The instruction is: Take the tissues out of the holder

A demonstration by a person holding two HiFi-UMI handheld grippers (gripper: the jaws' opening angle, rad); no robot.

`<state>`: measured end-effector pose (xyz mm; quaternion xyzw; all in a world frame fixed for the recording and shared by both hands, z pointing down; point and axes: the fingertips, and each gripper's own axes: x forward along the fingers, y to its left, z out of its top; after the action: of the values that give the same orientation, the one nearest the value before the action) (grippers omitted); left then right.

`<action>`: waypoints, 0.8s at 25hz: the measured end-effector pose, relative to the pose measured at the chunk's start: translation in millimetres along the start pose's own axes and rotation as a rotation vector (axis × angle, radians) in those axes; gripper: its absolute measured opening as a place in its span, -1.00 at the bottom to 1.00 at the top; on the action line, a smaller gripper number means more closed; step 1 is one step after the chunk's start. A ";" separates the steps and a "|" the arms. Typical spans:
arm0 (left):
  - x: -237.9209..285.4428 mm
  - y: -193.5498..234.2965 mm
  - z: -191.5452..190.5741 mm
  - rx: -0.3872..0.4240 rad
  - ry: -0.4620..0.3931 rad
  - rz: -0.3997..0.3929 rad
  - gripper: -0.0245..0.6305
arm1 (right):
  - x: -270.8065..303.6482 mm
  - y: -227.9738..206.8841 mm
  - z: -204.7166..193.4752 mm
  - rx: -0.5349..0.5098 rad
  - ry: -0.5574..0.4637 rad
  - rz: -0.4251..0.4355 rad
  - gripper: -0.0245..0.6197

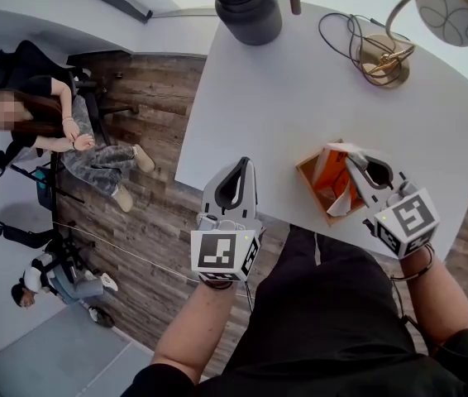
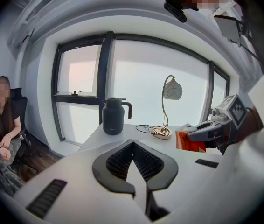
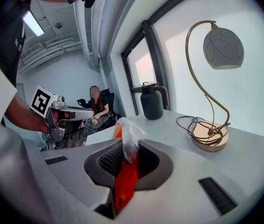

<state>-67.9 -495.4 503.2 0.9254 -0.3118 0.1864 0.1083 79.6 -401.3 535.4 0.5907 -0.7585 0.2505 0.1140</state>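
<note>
Head view: one orange holder [image 1: 321, 190] stands on the tabletop [image 1: 300, 98] with a white tissue [image 1: 346, 198] in it and the right tongs [image 1: 351, 160] at its top; one jug [image 1: 249, 7] and one lamp [image 1: 380, 56] stand beyond. Left gripper view: left tongs [image 2: 133, 143] clenched, empty. Right gripper view: right tongs pinch the tissue rising from the holder.

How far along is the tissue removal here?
Done: the right gripper is shut on a tissue sticking up from the holder. In hand: that tissue, not yet pulled clear. Remaining: lift it out, plus any more inside. The left gripper is shut, empty.
</note>
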 end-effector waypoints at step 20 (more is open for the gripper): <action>-31.2 -9.2 51.8 0.012 -0.108 0.035 -0.91 | -30.8 12.6 41.6 -0.056 -0.092 0.001 -0.85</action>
<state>-70.7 -487.8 442.6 0.9291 -0.3322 0.1399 0.0824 81.2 -394.6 482.5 0.5980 -0.7698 0.2017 0.0954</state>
